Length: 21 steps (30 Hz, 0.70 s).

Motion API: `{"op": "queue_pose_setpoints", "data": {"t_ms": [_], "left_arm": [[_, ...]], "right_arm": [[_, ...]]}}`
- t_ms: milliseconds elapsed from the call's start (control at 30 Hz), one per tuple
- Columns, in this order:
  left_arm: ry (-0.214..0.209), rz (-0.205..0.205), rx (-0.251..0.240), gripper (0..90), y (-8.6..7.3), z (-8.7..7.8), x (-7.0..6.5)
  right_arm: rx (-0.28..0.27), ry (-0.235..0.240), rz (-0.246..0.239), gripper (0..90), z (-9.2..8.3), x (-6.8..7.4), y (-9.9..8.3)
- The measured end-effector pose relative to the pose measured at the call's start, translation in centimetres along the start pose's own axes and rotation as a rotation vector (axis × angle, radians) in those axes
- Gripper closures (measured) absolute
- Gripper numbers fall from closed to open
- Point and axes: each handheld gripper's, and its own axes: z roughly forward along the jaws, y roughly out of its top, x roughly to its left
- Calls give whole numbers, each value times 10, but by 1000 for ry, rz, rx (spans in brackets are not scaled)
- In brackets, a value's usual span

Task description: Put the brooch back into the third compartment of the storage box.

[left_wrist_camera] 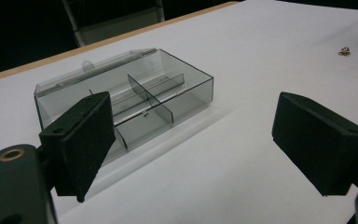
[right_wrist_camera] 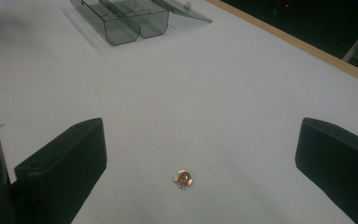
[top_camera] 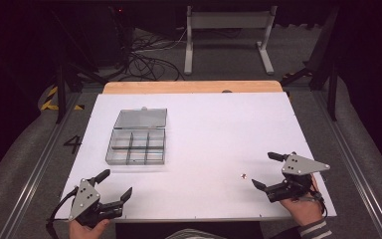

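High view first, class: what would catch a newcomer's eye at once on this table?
The clear plastic box with its lid laid back, on the left half of the white table. Then the tiny copper-coloured piece lying alone near the right gripper. Both the right gripper and the left gripper rest at the near edge, jaws wide apart.

The left gripper [top_camera: 115, 185] sat low at the near left corner of the table [top_camera: 204, 129], held from below by the left hand [top_camera: 87, 229], its two black jaws spread wide and pointing forward and to the right. The right gripper [top_camera: 268, 171] rested at the near right edge, gripped by the right hand [top_camera: 303, 209] in a striped sleeve [top_camera: 314, 230], its jaws likewise wide apart and aimed leftward. Both grippers held nothing, and each carried a grey three-cornered plate on top.
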Motion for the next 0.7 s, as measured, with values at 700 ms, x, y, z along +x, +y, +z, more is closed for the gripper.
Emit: {"op": "queue_pose_setpoints", "data": {"t_ms": [700], "left_arm": [[-4, -6, 7, 138, 0, 1, -1]], "right_arm": [[86, 9, 40, 31, 30, -15, 23]]}}
